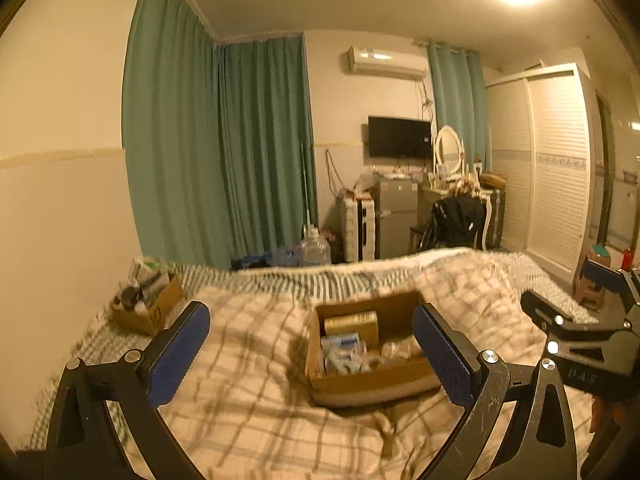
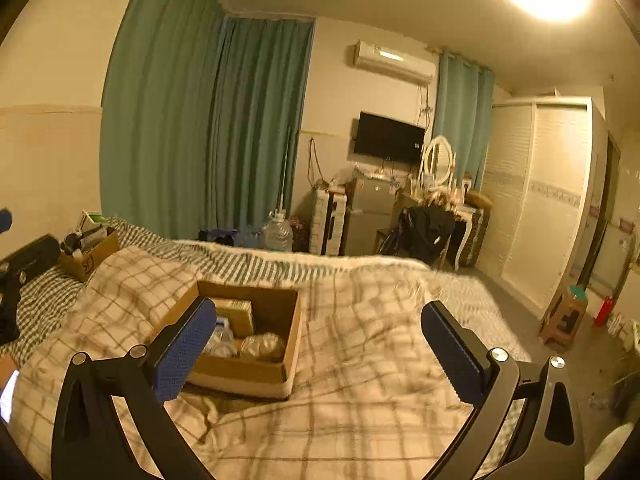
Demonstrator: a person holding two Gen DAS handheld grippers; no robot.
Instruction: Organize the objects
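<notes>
An open cardboard box [image 1: 370,384] sits on the plaid blanket on the bed, holding a gold carton [image 1: 352,322], blue-white packets [image 1: 340,340] and wrapped items. It also shows in the right wrist view [image 2: 244,372]. A second, smaller cardboard box [image 1: 150,312] with bottles and tubes stands at the bed's far left; it shows in the right wrist view too [image 2: 90,258]. My left gripper [image 1: 312,354] is open and empty, above the blanket, just short of the open box. My right gripper [image 2: 320,350] is open and empty, to the right of that box; it shows in the left wrist view [image 1: 580,320].
The bed [image 1: 260,360] fills the foreground. Beyond its far edge stand a water jug [image 1: 314,248], a small fridge [image 1: 394,216], a dressing table with a mirror [image 1: 448,152] and a chair with a dark jacket [image 1: 456,220]. A wooden stool [image 2: 566,316] stands by the wardrobe.
</notes>
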